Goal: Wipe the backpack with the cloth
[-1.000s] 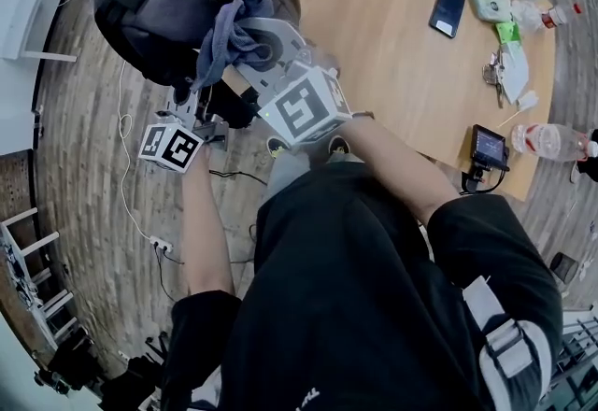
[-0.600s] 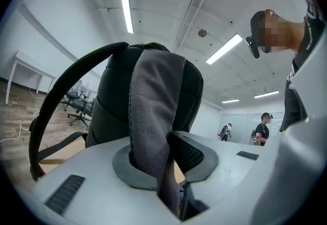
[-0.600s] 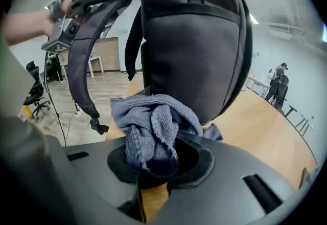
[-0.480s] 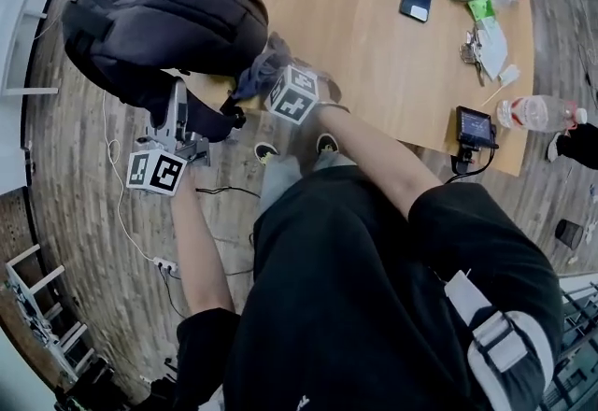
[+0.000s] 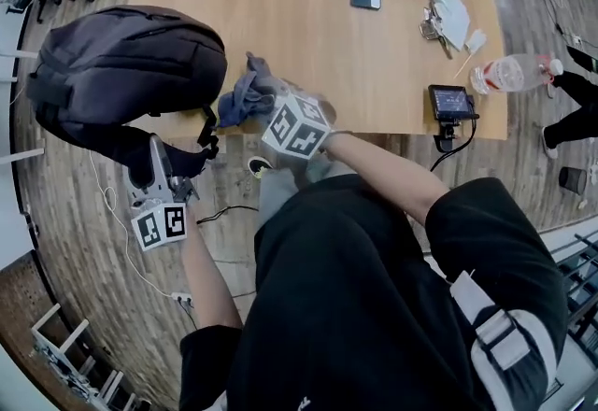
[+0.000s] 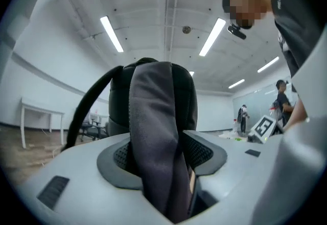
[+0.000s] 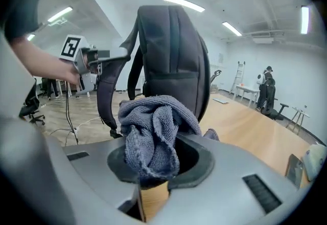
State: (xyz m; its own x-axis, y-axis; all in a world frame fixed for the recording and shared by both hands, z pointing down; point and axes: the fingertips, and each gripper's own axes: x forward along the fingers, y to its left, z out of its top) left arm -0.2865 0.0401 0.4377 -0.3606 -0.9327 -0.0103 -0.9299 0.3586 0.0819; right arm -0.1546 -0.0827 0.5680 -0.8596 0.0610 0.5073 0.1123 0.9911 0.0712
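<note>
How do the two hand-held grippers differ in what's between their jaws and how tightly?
The left gripper has a backpack strap between its jaws, the right gripper a bunched cloth. The left gripper's jaws have just been opening and stand loose around the strap; the right gripper's are clamped on the cloth. The left gripper sits off the table edge; the right gripper is over the table. Both are close to the backpack.
</note>
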